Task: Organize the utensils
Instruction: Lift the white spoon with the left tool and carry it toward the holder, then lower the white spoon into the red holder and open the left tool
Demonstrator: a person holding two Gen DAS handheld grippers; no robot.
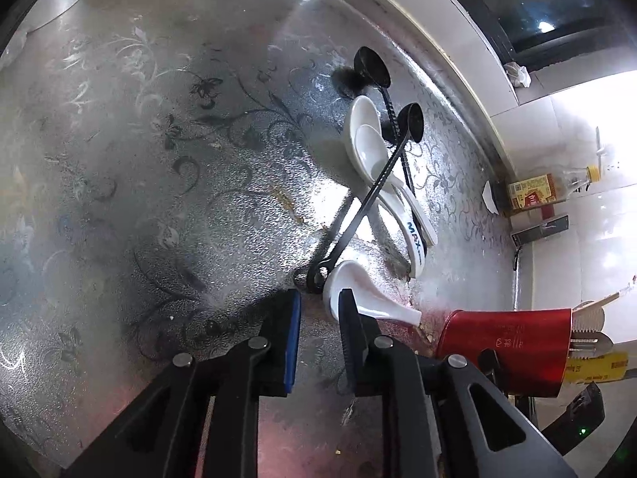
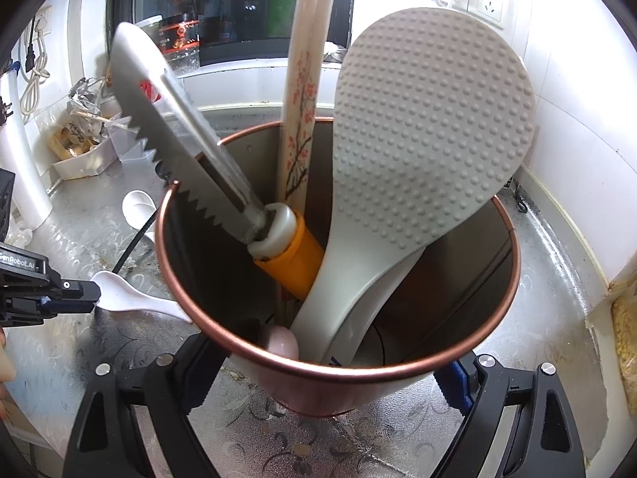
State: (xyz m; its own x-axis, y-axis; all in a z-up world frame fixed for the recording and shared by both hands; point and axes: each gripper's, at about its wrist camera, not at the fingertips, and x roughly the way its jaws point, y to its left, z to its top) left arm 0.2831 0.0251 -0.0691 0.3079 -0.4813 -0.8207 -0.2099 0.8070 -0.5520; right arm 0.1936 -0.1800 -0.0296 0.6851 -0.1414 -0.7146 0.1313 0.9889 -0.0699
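The right gripper (image 2: 318,378), at the frame's bottom edge, clamps the red utensil holder (image 2: 398,374), already loaded with rice paddle (image 2: 430,127), chopsticks (image 2: 302,91) and serrated knife (image 2: 175,135). The left gripper (image 1: 320,342) stands slightly spread beside a white spoon (image 1: 358,298), centre right. Remaining: the white spoons and black spoons (image 1: 374,67) upper right.

Three white ceramic spoons (image 1: 368,141) and two black measuring spoons (image 1: 372,67) lie on the counter. One red holder (image 2: 338,366) contains one rice paddle (image 2: 430,131), one serrated knife (image 2: 159,135), two chopsticks (image 2: 302,91)
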